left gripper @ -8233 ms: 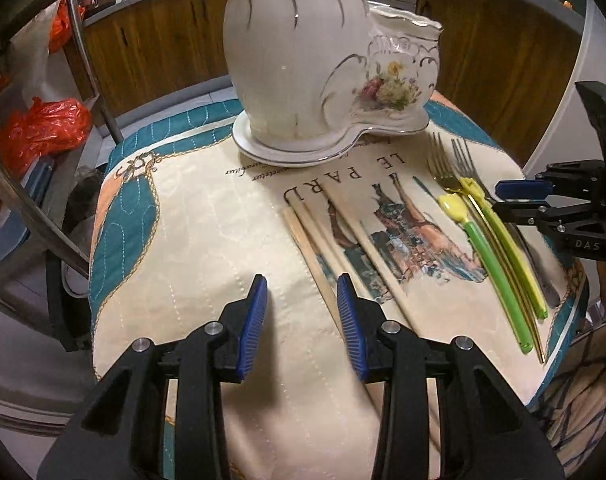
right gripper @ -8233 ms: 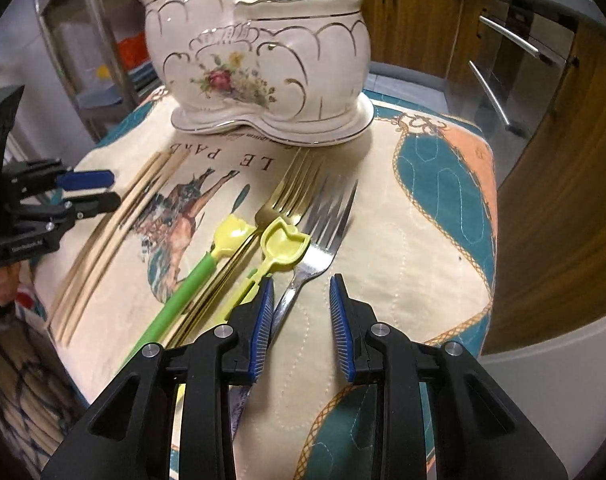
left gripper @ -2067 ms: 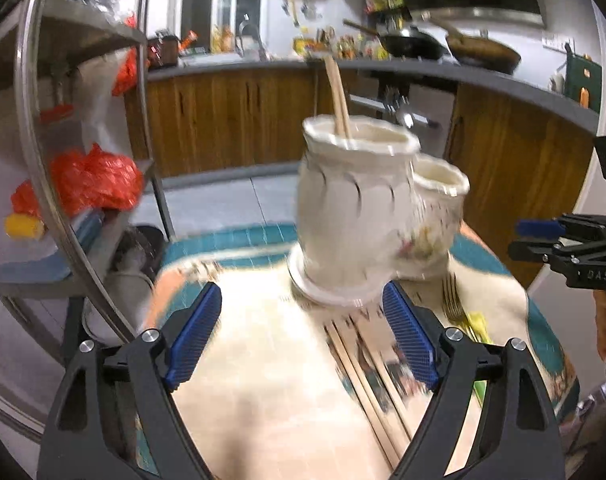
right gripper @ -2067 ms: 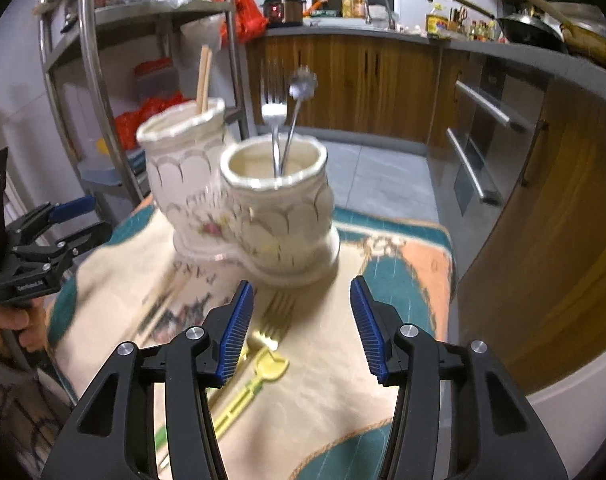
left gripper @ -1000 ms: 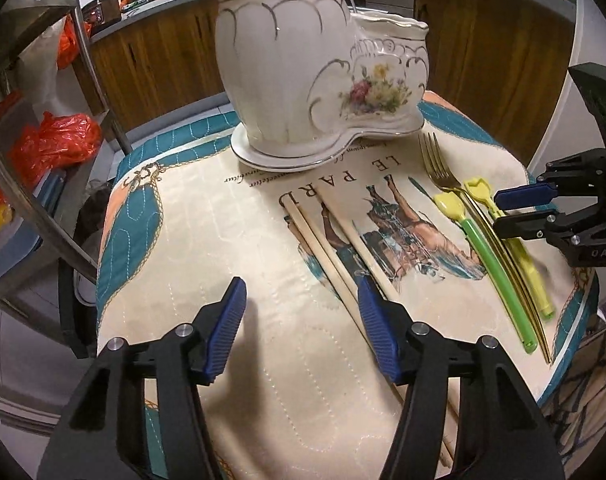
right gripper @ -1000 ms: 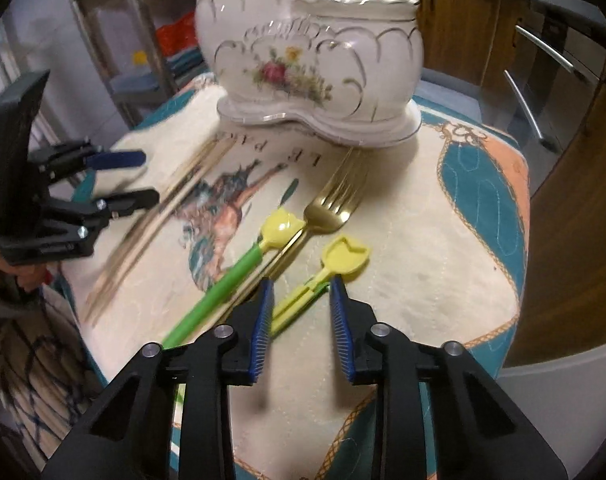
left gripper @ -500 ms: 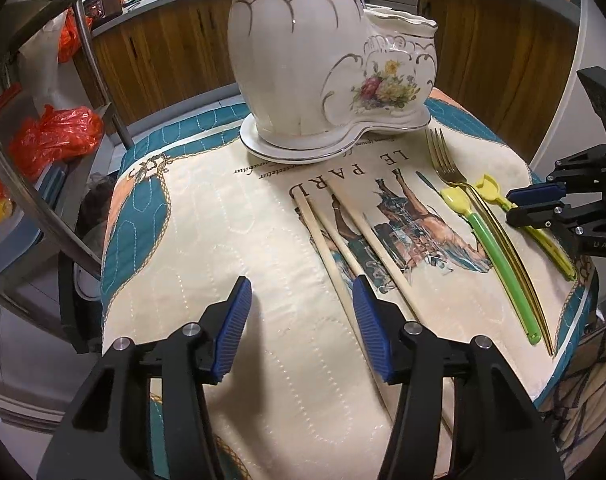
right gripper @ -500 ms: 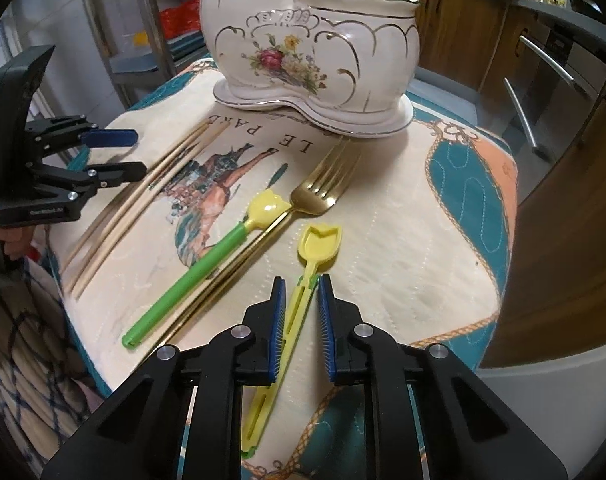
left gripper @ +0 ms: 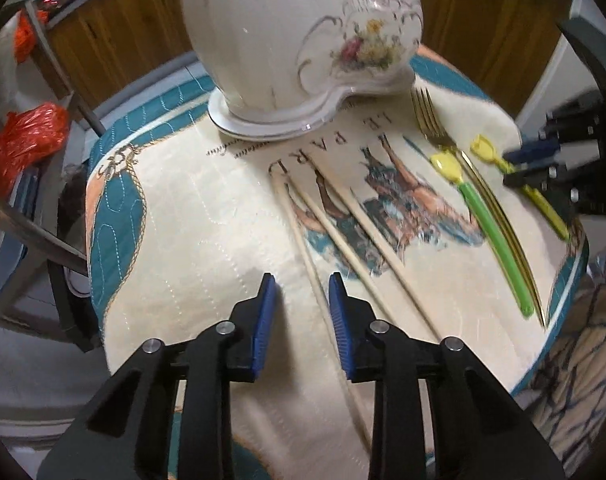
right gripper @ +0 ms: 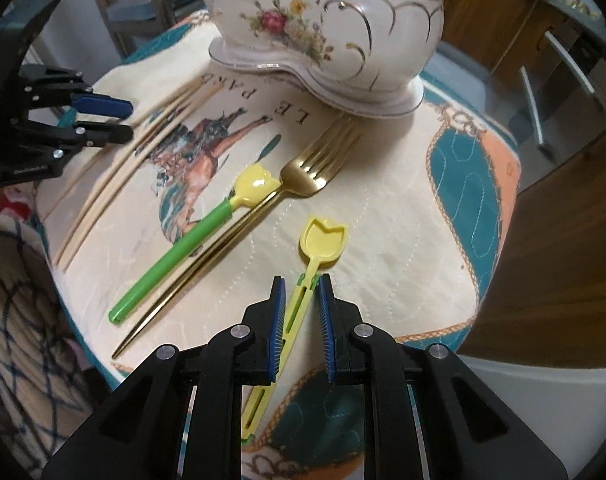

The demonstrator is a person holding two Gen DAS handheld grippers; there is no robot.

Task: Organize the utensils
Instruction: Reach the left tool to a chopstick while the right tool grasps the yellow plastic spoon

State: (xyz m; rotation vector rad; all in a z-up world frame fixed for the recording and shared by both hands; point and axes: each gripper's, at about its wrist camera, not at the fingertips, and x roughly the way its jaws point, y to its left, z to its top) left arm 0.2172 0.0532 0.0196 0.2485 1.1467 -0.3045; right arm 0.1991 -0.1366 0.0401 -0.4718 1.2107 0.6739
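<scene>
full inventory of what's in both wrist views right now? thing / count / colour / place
ceramic holder: 1, white with gold trim and flowers, two joined cups, far side of the cloth
chopsticks: 3, pale wood, lying on the cloth on the left gripper's side
gold fork: 1, gold, mid-cloth, tines toward the holder
green-handled spoon: 1, yellow tulip head, beside the fork
yellow spoon: 1, all yellow, handle between the right gripper's pads
quilted cloth: 1, cream with teal and peach border, horse print, covers the table
red bags: on the metal shelf at the left
wooden cabinets: brown, behind
left gripper: black, blue pads, closing over the leftmost chopstick
right gripper: black, blue pads, shut on the yellow spoon
</scene>
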